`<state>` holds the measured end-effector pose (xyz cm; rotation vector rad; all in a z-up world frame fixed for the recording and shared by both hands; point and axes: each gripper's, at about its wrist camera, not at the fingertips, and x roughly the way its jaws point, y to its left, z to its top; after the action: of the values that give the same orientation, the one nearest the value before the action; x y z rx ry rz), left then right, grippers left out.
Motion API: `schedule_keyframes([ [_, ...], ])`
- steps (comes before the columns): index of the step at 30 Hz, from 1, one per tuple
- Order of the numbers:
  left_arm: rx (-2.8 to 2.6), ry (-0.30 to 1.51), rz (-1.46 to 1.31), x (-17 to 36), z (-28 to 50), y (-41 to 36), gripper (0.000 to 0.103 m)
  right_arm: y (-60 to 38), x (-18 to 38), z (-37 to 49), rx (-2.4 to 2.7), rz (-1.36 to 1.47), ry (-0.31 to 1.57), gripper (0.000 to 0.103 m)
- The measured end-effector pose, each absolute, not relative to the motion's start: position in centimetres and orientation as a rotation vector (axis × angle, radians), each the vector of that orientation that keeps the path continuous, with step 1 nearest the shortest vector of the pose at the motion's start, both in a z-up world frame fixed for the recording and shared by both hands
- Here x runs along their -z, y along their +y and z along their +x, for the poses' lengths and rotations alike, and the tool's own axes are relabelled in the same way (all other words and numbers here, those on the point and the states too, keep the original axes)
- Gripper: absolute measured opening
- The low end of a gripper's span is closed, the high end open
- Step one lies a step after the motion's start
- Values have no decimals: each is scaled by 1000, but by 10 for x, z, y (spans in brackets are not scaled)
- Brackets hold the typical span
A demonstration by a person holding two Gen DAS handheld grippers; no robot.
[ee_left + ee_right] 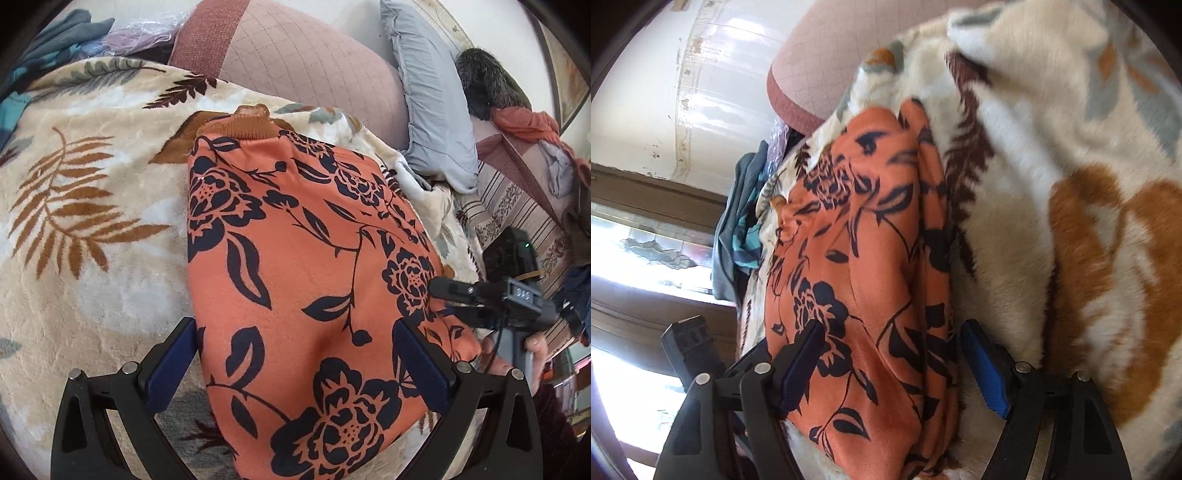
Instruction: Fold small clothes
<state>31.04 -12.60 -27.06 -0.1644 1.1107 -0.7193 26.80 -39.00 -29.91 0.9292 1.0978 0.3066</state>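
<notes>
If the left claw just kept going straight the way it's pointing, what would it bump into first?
Most likely the orange top. The left claw stands open, tilted down over it, with the cloth filling the gap between its fingers. The blanket lies beneath. How near the cloth is, the picture doesn't show.

Bare fleece blanket lies open toward nine o'clock; pink cushion and grey pillow block twelve to two.

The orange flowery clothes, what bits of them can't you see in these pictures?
- Orange garment, left wrist view: its near end runs off the bottom edge.
- Underside and any sleeves, both views: folded under, hidden by the top layer.
- Right wrist view: the far end is blurred.
- Leaf-print blanket: the part beneath the garment is covered.
- Right gripper: whether its pads touch the cloth is unclear.
</notes>
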Motion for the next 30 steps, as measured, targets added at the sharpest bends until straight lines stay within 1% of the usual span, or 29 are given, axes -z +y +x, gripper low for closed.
schedule_keyframes([
  [1, 723, 1114, -184, 271, 312, -125, 103, -388, 301, 270, -324, 940, 1083, 81],
  [2, 727, 1117, -200, 272, 314, -123, 103, -385, 302, 272, -342, 952, 1067, 84],
  [5, 733, 1126, -235, 275, 319, -121, 103, -377, 304, 281, -400, 990, 1054, 85],
  [7, 734, 1144, -257, 281, 323, -121, 103, -369, 302, 285, -419, 958, 1056, 87],
  [9, 738, 1150, -282, 284, 326, -121, 103, -366, 299, 284, -441, 957, 1047, 86],
  [11, 748, 1142, -295, 283, 325, -120, 102, -367, 297, 281, -441, 969, 1031, 80],
  [13, 745, 1132, -288, 282, 324, -121, 97, -364, 296, 279, -405, 916, 1036, 65],
  [15, 727, 1122, -270, 280, 324, -120, 85, -364, 294, 276, -370, 891, 1032, 60],
  [16, 719, 1116, -264, 279, 324, -119, 81, -363, 291, 274, -359, 886, 1022, 56],
  [18, 709, 1105, -252, 277, 324, -117, 71, -357, 281, 272, -334, 831, 1018, 51],
  [19, 703, 1097, -243, 275, 323, -117, 66, -354, 276, 272, -322, 806, 1018, 50],
  [20, 700, 1086, -233, 273, 322, -116, 58, -350, 269, 272, -308, 772, 1016, 49],
  [21, 705, 1074, -227, 269, 321, -116, 53, -346, 263, 271, -297, 737, 1012, 47],
  [24, 732, 1049, -228, 258, 317, -114, 48, -333, 238, 267, -278, 640, 983, 44],
  [30, 757, 978, -213, 229, 306, -100, 47, -306, 195, 257, -272, 534, 930, 42],
])
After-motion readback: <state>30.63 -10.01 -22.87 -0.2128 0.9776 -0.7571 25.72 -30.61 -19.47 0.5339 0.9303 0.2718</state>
